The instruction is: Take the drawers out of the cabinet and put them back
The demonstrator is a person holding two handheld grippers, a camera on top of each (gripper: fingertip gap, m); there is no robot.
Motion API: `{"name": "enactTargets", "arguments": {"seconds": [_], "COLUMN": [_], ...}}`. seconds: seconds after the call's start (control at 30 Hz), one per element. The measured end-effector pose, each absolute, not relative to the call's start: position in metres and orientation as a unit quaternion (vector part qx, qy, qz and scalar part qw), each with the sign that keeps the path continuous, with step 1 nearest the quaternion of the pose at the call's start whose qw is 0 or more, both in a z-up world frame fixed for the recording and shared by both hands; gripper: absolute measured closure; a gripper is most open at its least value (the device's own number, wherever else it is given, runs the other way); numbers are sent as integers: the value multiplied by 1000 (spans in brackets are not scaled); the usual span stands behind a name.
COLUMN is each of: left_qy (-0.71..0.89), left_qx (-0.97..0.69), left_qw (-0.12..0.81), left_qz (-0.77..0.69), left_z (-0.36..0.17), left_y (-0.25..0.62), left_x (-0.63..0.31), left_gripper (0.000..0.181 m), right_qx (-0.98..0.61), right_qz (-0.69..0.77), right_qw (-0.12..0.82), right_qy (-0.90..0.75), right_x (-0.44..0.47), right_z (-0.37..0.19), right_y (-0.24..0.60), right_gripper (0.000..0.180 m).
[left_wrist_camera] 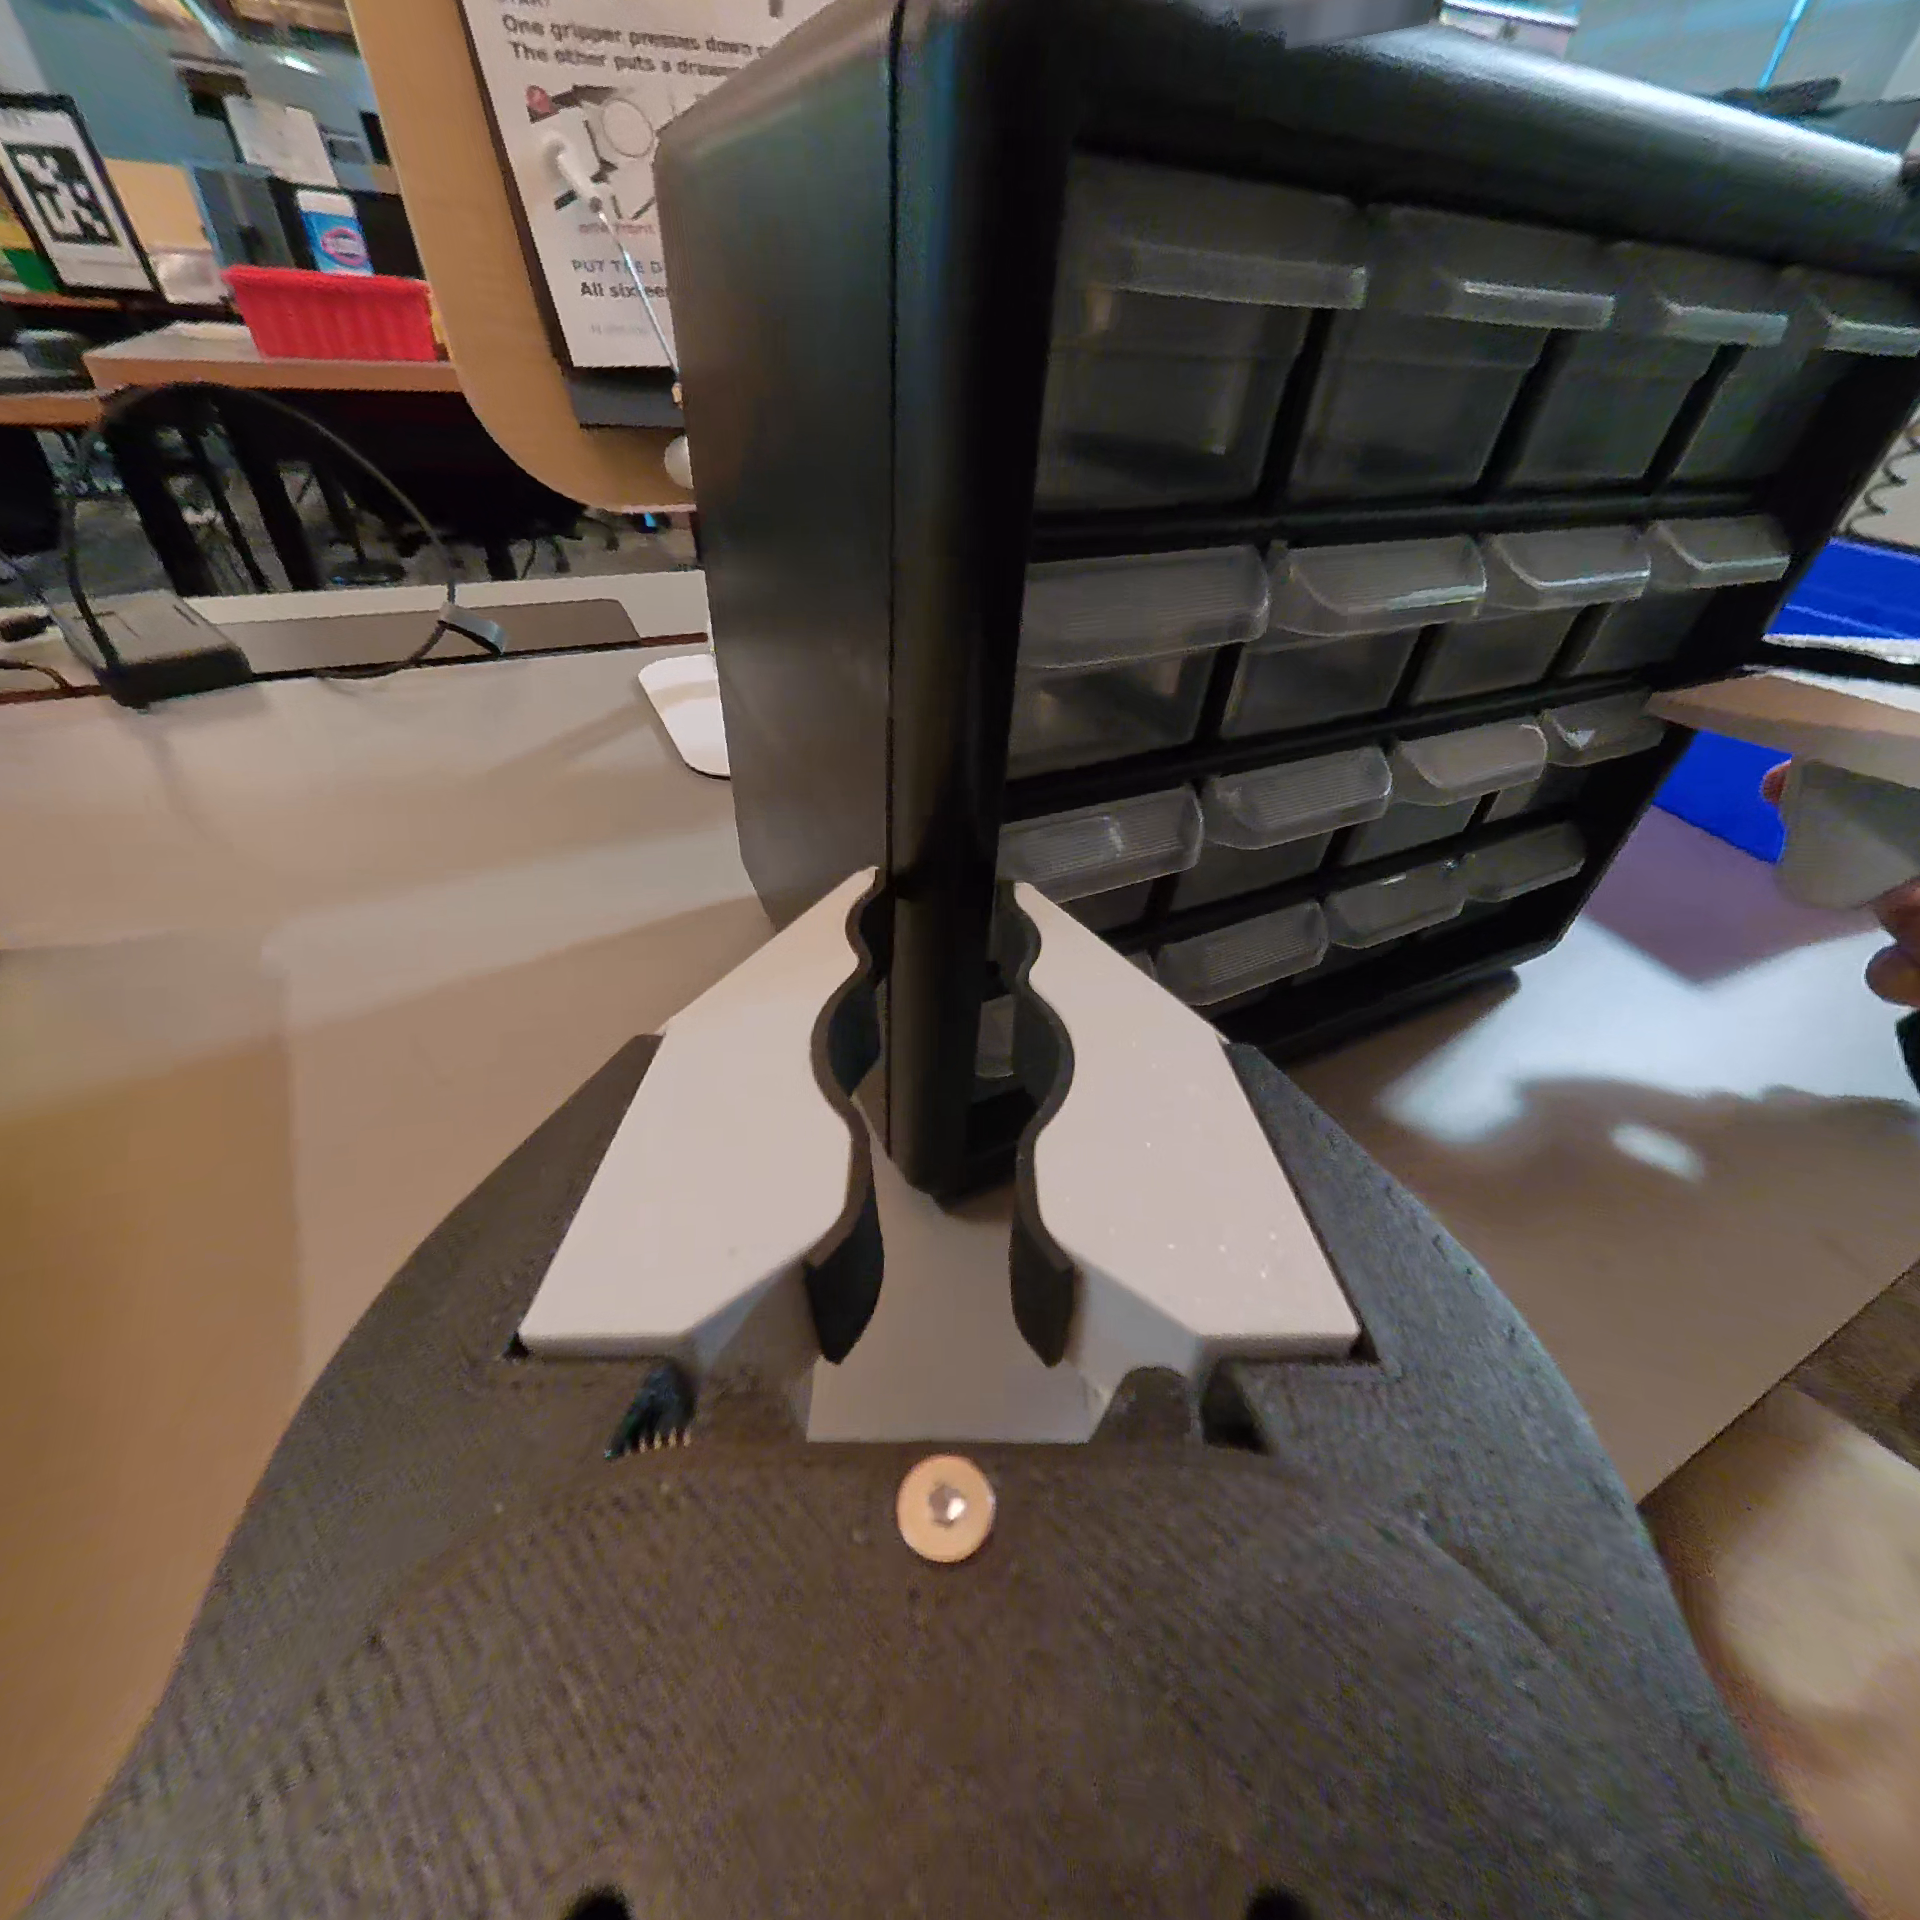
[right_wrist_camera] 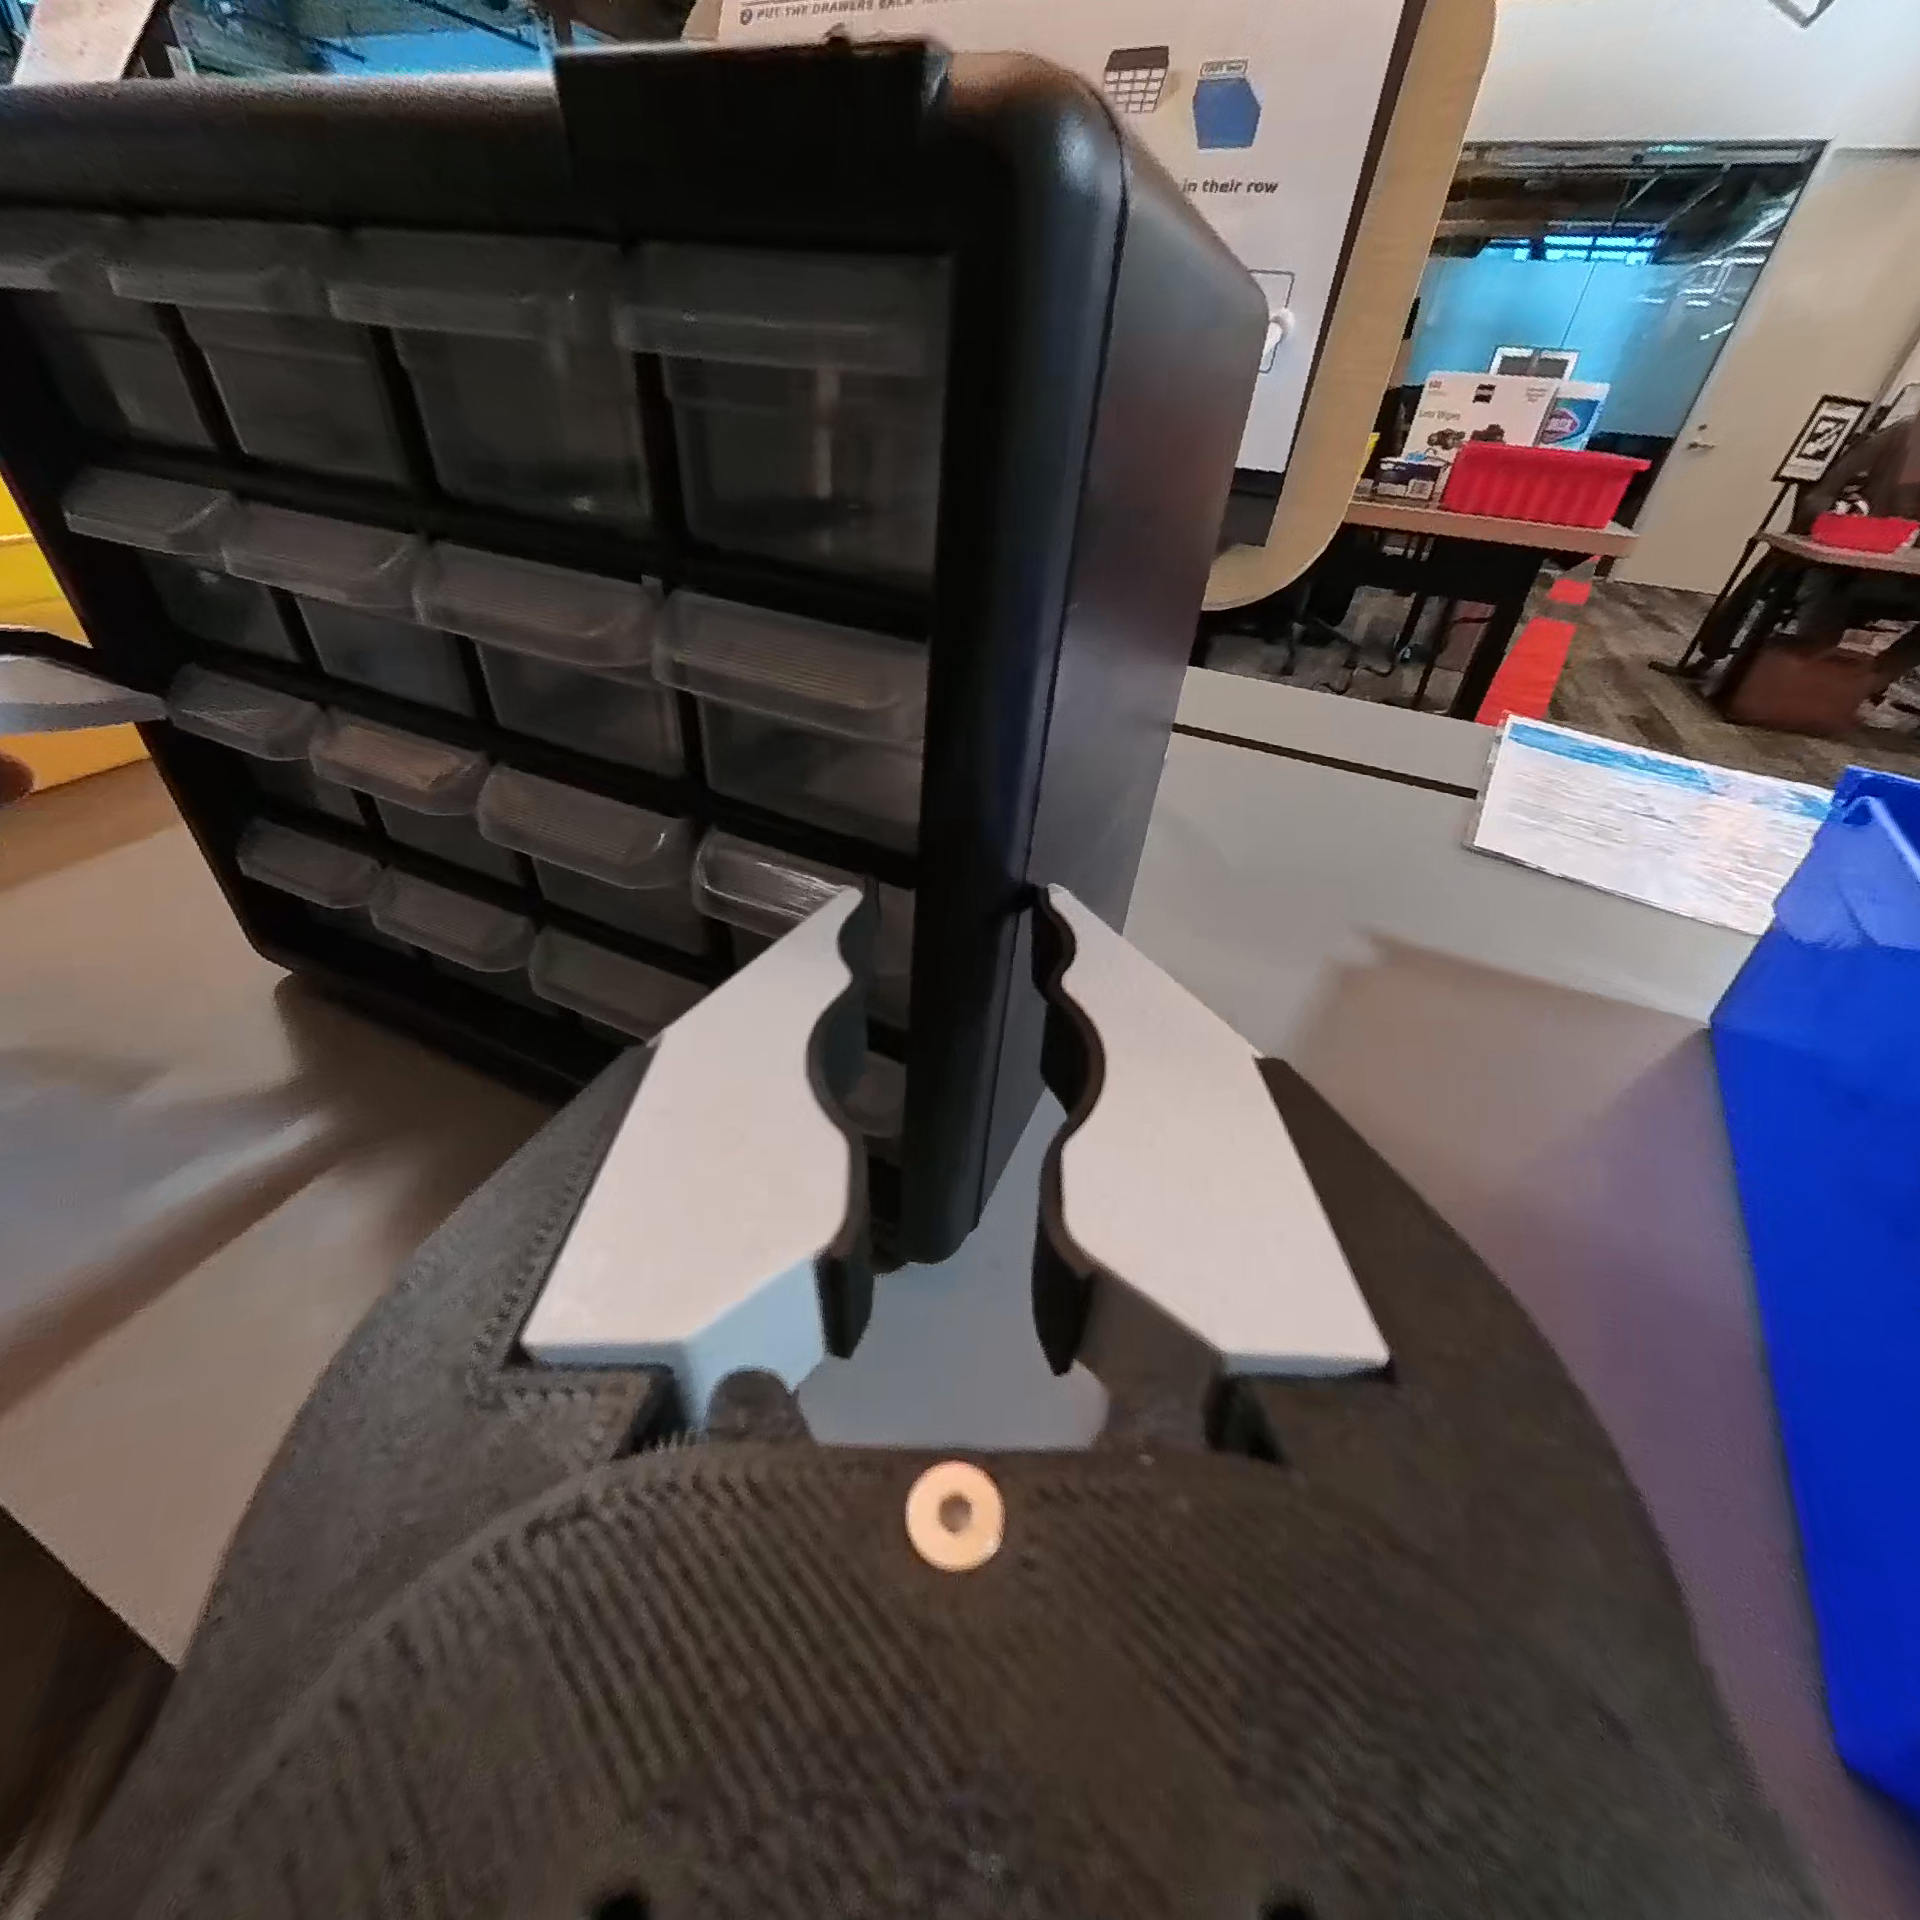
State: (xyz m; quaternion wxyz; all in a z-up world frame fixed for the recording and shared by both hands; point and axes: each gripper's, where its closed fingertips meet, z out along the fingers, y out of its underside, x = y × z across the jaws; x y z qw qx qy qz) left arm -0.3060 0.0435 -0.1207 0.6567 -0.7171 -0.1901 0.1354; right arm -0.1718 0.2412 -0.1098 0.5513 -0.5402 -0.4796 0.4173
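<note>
On the tabletop (right_wrist_camera: 1299, 821) stands the cabinet (left_wrist_camera: 1351, 540), all drawers (right_wrist_camera: 790, 416) in. My left fingers (left_wrist_camera: 945, 914) clamp its left front edge, my right fingers (right_wrist_camera: 945, 920) its right. The shell looks stiff, light and slick; each drawer's clear lip seems the best hold.

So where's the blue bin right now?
The blue bin sits on the table at the right edge of the right wrist view, right of the black cabinet and just in front of a printed card.
</note>
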Motion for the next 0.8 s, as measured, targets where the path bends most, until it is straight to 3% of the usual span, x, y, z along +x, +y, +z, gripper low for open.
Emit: {"name": "enactTargets", "arguments": {"seconds": [0.37, 0.8], "left_qy": [-154, -162], "left_qx": [-744, -741], "left_qw": [641, 647], "left_qz": [103, 78], "left_z": [-130, -127], "left_y": [57, 52], "left_x": [-296, -294], "left_gripper": [124, 138], "right_qx": [-523, -529], "right_qz": [403, 409], "right_qw": [579, 567], "right_qy": [-479, -482], "right_x": [-168, -169], "right_z": [-101, -100], "right_y": [243, 246], "right_gripper": [159, 160]}}
